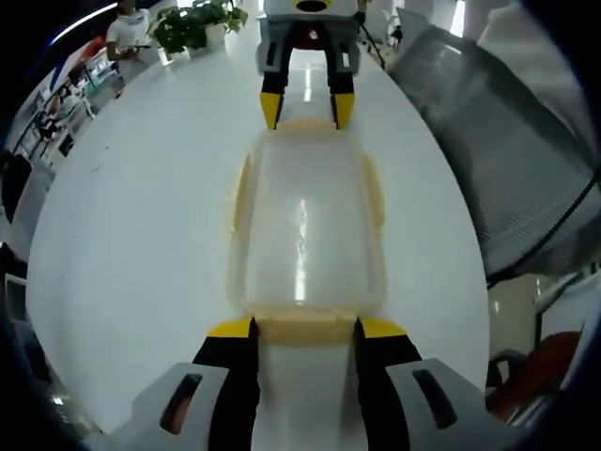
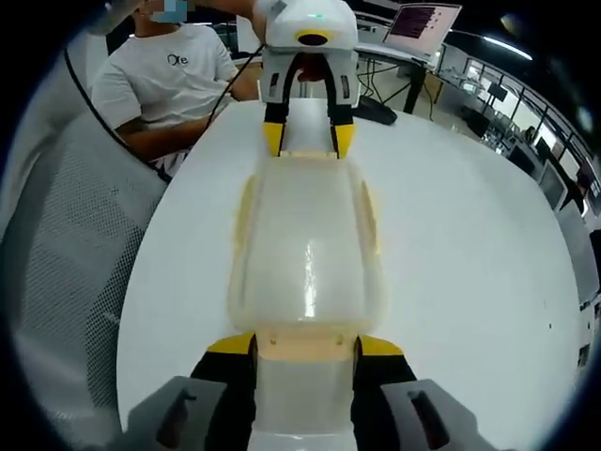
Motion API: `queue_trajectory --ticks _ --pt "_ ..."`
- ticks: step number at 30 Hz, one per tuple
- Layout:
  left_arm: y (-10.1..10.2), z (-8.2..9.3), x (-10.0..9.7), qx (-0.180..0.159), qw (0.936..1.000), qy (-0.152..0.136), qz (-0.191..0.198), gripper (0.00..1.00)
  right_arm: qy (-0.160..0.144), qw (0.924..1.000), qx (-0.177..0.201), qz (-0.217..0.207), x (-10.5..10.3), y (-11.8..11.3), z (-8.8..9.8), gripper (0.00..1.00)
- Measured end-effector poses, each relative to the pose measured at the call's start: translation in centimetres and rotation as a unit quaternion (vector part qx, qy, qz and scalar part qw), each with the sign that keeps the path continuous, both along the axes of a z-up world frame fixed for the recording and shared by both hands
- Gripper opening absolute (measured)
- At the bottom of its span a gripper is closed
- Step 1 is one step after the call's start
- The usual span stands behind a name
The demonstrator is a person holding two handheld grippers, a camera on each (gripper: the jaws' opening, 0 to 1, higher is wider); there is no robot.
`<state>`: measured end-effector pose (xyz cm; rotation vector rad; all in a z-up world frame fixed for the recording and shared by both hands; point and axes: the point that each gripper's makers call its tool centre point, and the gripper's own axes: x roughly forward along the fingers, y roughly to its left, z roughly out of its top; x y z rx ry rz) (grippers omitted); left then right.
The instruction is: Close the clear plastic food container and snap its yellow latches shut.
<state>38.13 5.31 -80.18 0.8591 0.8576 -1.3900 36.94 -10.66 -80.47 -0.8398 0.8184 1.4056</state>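
The white surface [image 1: 141, 235] carries the clear food container [image 1: 305, 235], which lies lengthwise between the two claws, its lid down and yellow latches along its sides.

In the left gripper view the left claw [image 1: 305, 329] stands at the container's near end, its yellow-tipped jaws spread wide on either side of the near end latch [image 1: 305, 327] — touching or just beside it, I cannot tell which. The right claw [image 1: 307, 108] faces it at the far end, jaws also apart, tips at the container's far corners. A side latch [image 1: 241, 193] sits flat-looking against the left wall.

In the right gripper view the right claw [image 2: 305, 346] is wide at its own end of the container [image 2: 305, 244], with the left claw [image 2: 307, 139] opposite. A mesh chair [image 2: 75, 282] stands beside the surface [image 2: 470, 263], and a person in a white shirt [image 2: 169, 80] sits beyond — a laptop [image 2: 423, 21] further back.
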Motion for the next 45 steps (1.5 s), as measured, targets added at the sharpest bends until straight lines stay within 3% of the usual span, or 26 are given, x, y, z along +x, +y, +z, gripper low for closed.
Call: queue_trajectory --ticks 19,45 --pt "0.0 0.1 -0.5 0.017 0.9998 -0.005 -0.004 0.37 -0.010 0.9999 -0.003 0.003 -0.3 0.0 0.6 0.37" --pt "-0.9 5.4 -2.8 0.001 0.9998 -0.016 0.006 0.37 -0.015 0.9992 0.034 0.014 -2.3 -0.9 5.7 0.37"
